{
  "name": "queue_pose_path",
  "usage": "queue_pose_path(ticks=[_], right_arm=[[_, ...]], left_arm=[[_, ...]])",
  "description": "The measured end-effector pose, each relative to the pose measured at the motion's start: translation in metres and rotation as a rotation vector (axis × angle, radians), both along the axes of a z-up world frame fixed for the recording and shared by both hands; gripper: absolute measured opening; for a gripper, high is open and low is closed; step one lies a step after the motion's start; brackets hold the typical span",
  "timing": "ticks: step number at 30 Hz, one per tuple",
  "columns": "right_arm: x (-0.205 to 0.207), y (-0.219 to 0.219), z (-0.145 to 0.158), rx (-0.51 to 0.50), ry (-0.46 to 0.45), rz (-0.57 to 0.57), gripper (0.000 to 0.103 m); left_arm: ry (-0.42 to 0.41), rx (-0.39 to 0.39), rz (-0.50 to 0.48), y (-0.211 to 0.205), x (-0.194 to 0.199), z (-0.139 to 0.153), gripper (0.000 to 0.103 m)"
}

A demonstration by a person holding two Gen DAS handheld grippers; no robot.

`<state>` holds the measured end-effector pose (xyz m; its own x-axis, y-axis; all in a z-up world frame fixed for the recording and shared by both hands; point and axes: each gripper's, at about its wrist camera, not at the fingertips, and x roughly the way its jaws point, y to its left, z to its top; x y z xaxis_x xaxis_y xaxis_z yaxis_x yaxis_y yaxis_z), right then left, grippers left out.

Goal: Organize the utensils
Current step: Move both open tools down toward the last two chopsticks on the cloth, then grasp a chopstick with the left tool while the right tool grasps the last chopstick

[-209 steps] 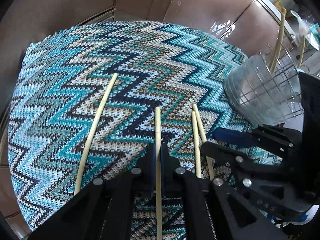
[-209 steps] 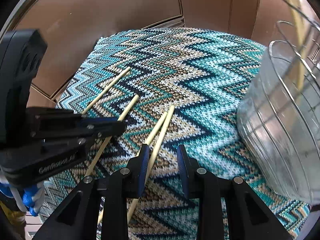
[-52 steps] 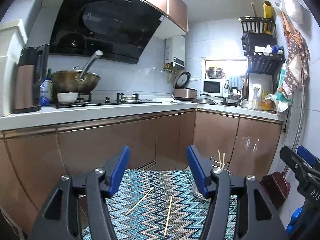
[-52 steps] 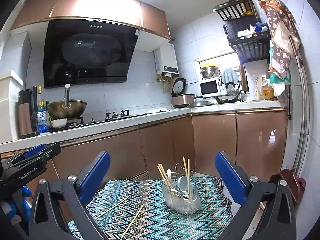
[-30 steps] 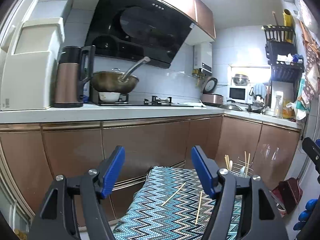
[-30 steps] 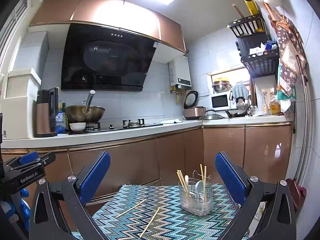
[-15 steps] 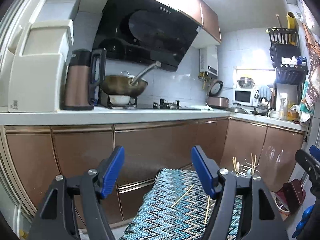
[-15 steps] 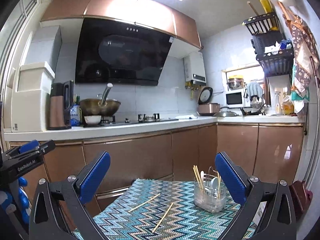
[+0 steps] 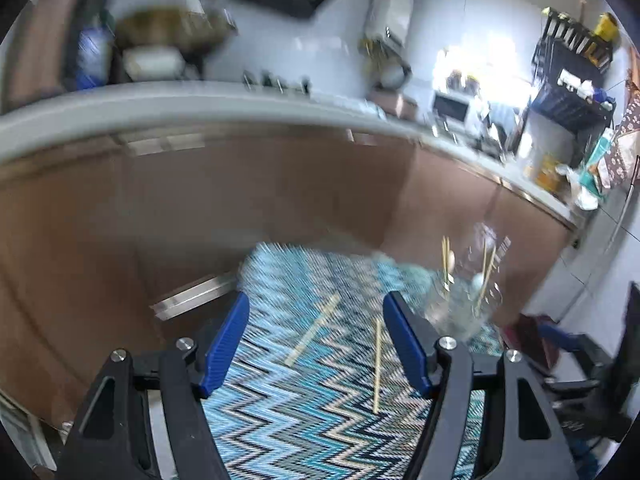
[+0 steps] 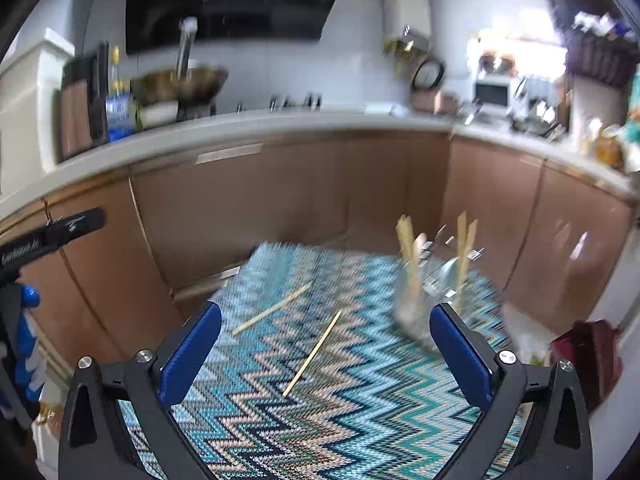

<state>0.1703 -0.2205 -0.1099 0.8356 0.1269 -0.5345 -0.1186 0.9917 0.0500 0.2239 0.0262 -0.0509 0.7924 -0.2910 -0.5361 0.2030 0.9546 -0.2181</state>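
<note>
Tongs L (image 9: 316, 340) & R (image 10: 326, 354) both apart, empty, above surface; 2 chopsticks (image 10: 312, 354) loose on mat (image 10: 360, 400), holder (image 10: 432, 292) nearby; risk: thin sticks roll/slip at pinch.

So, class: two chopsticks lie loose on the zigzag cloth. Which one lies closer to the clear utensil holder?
The right-hand chopstick, nearer the utensil holder. The other chopstick lies further left, toward the cloth's far left edge.
</note>
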Motion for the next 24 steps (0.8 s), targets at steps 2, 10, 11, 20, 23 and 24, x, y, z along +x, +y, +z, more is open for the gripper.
queue_pose_path(ticks=[2,10,11,20,23,24], right_arm=[[0.03,0.0,-0.022,0.005,0.088,0.027,0.081],[0.133,-0.012,-0.106,0.124,0.373,0.088,0.046],[0.147,-0.016,-0.118,0.154,0.411,0.09,0.041],[0.225,-0.026,-0.167,0.223,0.598,0.094,0.029],[0.24,-0.027,-0.176,0.225,0.637,0.093,0.027],[0.245,-0.026,-0.178,0.225,0.647,0.094,0.027]], left_arm=[[0.065,0.022,-0.04,-0.011,0.033,-0.019,0.068],[0.331,0.122,-0.214,-0.069,0.155,-0.11,0.067],[0.372,0.133,-0.24,-0.078,0.172,-0.124,0.067],[0.546,0.203,-0.29,-0.115,0.244,-0.186,0.047],[0.595,0.218,-0.306,-0.122,0.258,-0.2,0.036],[0.606,0.223,-0.313,-0.124,0.262,-0.204,0.034]])
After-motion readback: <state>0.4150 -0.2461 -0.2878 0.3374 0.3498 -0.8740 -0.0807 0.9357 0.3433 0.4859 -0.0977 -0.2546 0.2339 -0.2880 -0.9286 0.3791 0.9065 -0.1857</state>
